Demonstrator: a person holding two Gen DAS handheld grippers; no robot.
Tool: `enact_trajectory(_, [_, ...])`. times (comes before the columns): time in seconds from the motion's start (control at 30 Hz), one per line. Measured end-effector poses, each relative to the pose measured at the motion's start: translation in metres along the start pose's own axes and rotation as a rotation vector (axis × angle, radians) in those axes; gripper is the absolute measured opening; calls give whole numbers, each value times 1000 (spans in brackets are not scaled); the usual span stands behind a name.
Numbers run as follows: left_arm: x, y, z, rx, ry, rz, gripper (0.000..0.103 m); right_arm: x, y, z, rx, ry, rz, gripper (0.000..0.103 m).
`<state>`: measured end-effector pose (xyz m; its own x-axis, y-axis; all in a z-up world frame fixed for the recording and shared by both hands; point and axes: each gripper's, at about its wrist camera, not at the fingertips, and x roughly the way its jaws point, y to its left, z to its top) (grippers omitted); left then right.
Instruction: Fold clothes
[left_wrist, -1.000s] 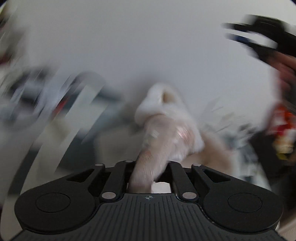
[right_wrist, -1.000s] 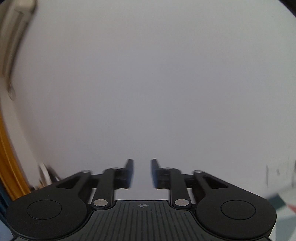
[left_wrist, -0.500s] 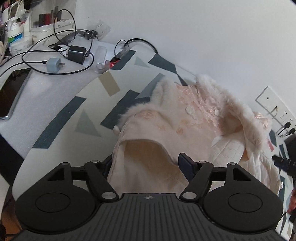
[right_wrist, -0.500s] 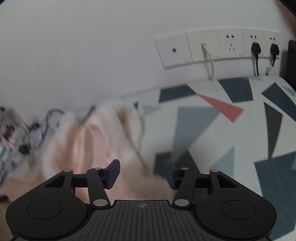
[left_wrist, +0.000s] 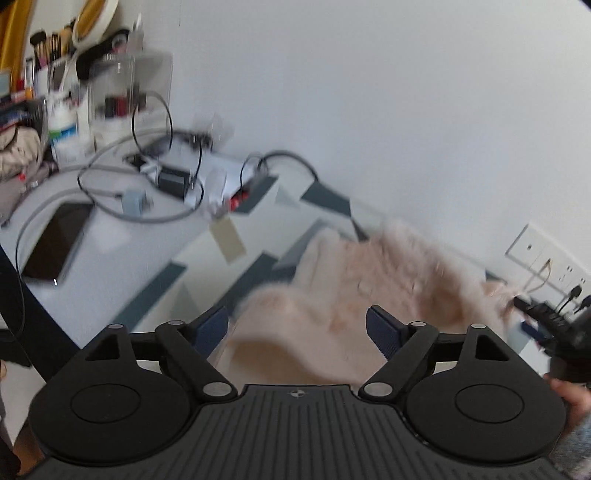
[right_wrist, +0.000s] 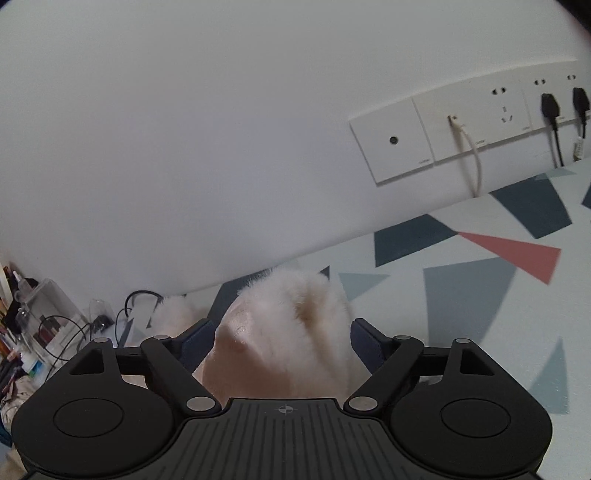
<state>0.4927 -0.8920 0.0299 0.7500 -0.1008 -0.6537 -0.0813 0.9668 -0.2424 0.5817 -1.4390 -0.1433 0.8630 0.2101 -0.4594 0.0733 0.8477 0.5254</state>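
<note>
On table | left claw (left_wrist: 297, 326), right claw (right_wrist: 282, 341) opening | jacket (left_wrist: 369, 295) between, unpinched

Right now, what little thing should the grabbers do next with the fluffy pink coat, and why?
Probably the right gripper should close on the furry edge of the fluffy pink coat. Its jaws are opening with that fur between them, not yet pinched. The left gripper is opening too, above the coat, which lies rumpled on the patterned table, not yet folded.
</note>
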Motion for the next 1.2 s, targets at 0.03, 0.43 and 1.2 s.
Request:
enact_trajectory(0.03, [-3,-1,2,3,-9,-6,86,9,-5,-1,19,27,29,76])
enact_trajectory(0.43, [56,13,4,48,127,-52,88,-8,16,1,86,-41,189,11])
enact_trajectory(1.2, [134,-3,-5,322,138,-206,88,97,49,85,134,5,-260,69])
